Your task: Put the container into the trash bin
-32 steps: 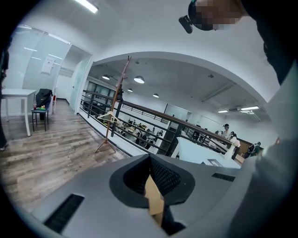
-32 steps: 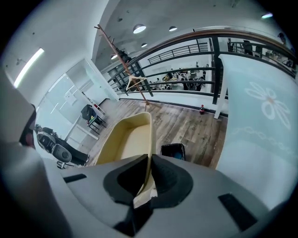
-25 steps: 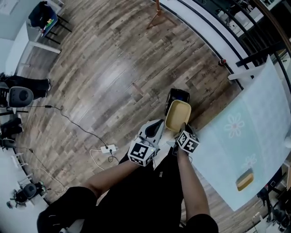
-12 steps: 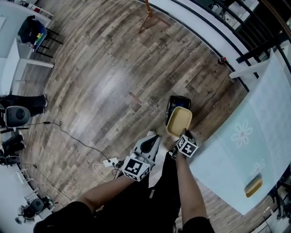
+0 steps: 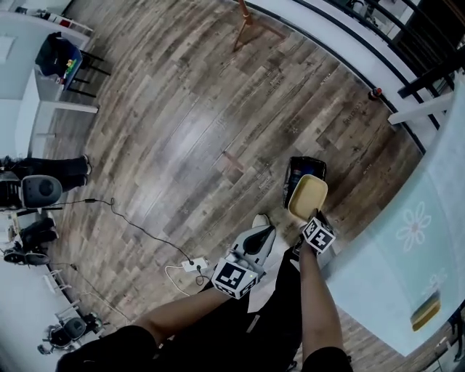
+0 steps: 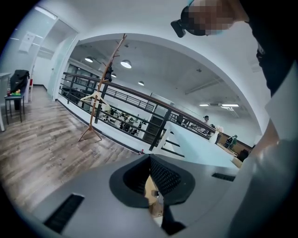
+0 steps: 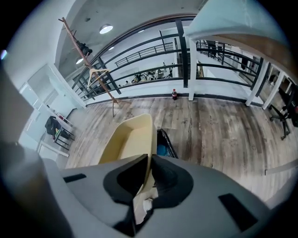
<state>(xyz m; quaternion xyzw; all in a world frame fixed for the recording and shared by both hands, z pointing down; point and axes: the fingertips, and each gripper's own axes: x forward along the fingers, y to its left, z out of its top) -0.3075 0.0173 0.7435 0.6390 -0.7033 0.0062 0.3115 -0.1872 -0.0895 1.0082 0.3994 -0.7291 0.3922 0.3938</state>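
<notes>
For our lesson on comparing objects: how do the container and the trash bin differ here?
The container is pale yellow; the trash bin is black. The container hangs in the air, its rim pinched in the right gripper's tongs; the trash bin stands on the floor. Both are open-topped and roughly rectangular.

Grey-brown plank floor (image 5: pixel 182 109); wooden coat stand (image 5: pixel 247 22) near black railing (image 7: pixel 182 56); pale table (image 5: pixel 378 276).

The container (image 5: pixel 307 197) hides most of the trash bin (image 5: pixel 300 168).
</notes>
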